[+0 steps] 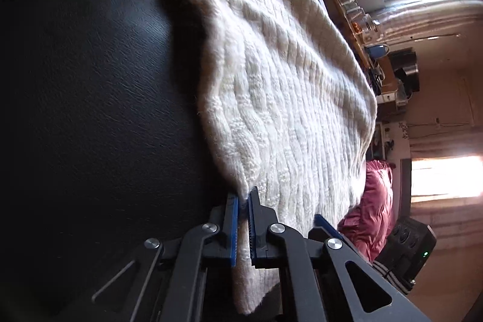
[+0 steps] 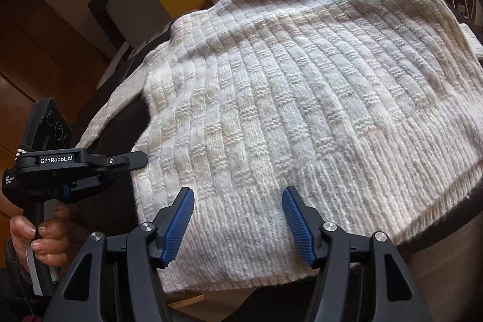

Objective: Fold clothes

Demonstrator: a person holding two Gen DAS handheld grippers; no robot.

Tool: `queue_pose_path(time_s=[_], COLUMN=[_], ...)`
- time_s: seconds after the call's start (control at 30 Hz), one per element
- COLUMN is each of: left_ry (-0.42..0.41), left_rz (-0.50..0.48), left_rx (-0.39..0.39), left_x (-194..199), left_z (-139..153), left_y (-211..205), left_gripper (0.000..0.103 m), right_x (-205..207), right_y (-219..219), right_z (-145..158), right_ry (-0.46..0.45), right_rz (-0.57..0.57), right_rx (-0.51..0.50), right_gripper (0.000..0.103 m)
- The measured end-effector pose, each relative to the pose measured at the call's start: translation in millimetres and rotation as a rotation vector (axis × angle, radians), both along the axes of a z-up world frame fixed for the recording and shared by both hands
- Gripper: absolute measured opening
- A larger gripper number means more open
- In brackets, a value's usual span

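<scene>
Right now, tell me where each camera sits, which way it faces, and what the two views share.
Left wrist: sits on the left tongs, looking down along them over the black surface; they are shut on the edge of the cream knit sweater.
Right wrist: sits on the right tongs, looking down over the sweater's ribbed hem; tongs open above the knit. A hand gripping the left tongs' handle shows at left.
Shared: the sweater and the left tongs.
</scene>
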State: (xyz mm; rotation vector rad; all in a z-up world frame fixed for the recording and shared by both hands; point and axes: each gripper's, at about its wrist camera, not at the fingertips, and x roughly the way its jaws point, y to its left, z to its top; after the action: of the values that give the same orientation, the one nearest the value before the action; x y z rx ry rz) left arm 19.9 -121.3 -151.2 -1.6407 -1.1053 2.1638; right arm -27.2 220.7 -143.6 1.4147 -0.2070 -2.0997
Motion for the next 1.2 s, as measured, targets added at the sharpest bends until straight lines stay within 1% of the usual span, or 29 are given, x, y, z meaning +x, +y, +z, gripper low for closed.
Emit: queue_pose_path(time_s=[0.07,0.2,0.3,0.33,0.4,0.43,0.5,0.53,0.6,0.63,0.7,0.73,0.83,0.93,1.0,1.1,1.13,1.2], left_ry=[0.01,0.036,0.045,0.04,0.032,0.028,0.039,0.057,0.1,0.126,0.17,0.185,0.212,0.221,0.22,0.231,0.238,0.248], left_rz=[-0.001,-0.014,-0.006,0.008,0.023,0.036,0.031,0.031,0.027,0.026,0.029,0.034,0.056,0.08,0.089,0.08,0.063,0.032], left_rx=[-0.013,-0.069,-0.112,-0.115,-0.091,-0.084,-0.046,-0.062,-0.124,-0.168,-0.247,-0.277,-0.362,-0.392,-0.412,-0.425,-0.433,-0.458], left_x=[3,16,19,21,21,20,19,19,18,17,11,7,-17,-46,-72,-109,-125,-153], left_z=[2,6,6,5,4,4,9,16,32,41,57,63,74,77,79,83,86,89], left_y=[-8,-26,-32,-39,-50,-54,-62,-66,-72,-75,-83,-87,-102,-120,-121,-120,-117,-111], left_gripper=[0.006,0.006,0.005,0.005,0.006,0.006,0.006,0.007,0.007,0.007,0.012,0.015,0.016,0.016,0.017,0.018,0.02,0.025], right_x=[3,11,12,11,7,4,-2,-4,-12,-19,-33,-41,-65,-96,-123,-167,-184,-225], right_y=[-7,-25,-29,-25,-10,8,47,68,99,108,119,118,100,65,49,41,39,38], right_z=[0,0,1,3,11,18,35,42,54,56,57,55,48,45,55,86,96,103], right_ry=[-0.009,-0.01,-0.026,-0.036,-0.049,-0.039,-0.012,0.01,0.054,0.06,0.058,0.051,0.036,0.05,0.067,0.121,0.147,0.145], right_rz=[0.027,0.09,0.105,0.108,0.101,0.069,-0.01,-0.058,-0.141,-0.168,-0.212,-0.218,-0.195,-0.168,-0.158,-0.158,-0.154,-0.144], right_rx=[0.01,0.021,-0.028,-0.059,-0.138,-0.185,-0.283,-0.315,-0.301,-0.272,-0.199,-0.17,-0.102,-0.022,-0.025,-0.061,-0.054,-0.042], right_gripper=[0.062,0.064,0.064,0.064,0.064,0.064,0.064,0.064,0.067,0.068,0.068,0.068,0.068,0.068,0.068,0.068,0.068,0.068])
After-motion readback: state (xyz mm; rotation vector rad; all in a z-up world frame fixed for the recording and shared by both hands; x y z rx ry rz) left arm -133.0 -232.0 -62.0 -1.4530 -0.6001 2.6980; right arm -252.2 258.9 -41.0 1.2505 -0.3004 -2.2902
